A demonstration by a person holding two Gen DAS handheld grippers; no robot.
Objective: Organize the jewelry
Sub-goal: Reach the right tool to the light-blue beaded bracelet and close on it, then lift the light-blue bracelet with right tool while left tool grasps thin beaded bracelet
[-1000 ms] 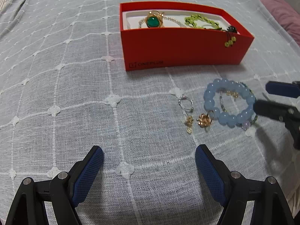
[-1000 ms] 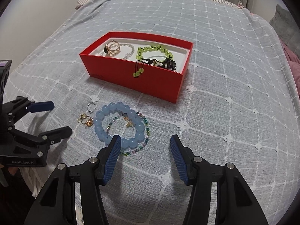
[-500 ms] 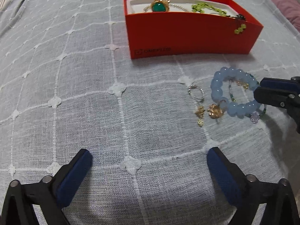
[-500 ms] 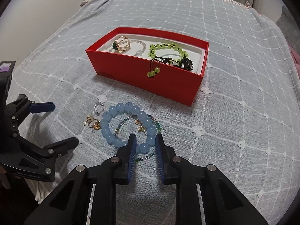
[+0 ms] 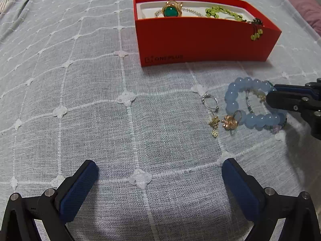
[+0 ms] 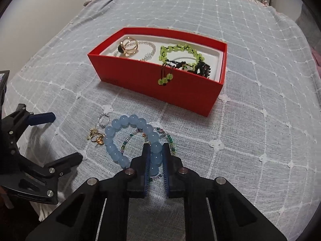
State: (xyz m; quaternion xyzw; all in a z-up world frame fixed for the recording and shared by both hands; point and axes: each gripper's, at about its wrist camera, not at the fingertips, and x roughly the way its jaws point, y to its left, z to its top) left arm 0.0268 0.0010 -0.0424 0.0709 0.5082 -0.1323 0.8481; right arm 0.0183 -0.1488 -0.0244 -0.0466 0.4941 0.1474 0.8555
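Note:
A pale blue bead bracelet [image 6: 128,138] lies on the grey bedspread, also in the left wrist view [image 5: 238,104]. My right gripper [image 6: 156,150] is shut on its near beads; it shows in the left wrist view [image 5: 274,98]. A thin multicoloured bead bracelet [image 6: 170,140] lies under it. A silver ring [image 5: 209,102], a gold charm [image 5: 214,125] and a gold flower ring [image 5: 230,120] lie to its left. The red box [image 5: 200,44] behind holds a green-stone ring [image 5: 170,11] and a green bead bracelet [image 6: 180,52]. My left gripper [image 5: 158,182] is open and empty, seen also in the right wrist view [image 6: 58,138].
The grey bedspread [image 5: 80,100] with a white grid pattern covers the bed. A pink pillow [image 5: 305,6] lies at the far right. The bed's left edge drops off near a pale wall [image 6: 40,10].
My right gripper has closed from wide open onto the blue bead bracelet's near beads. My left gripper has drawn back slightly and stays open.

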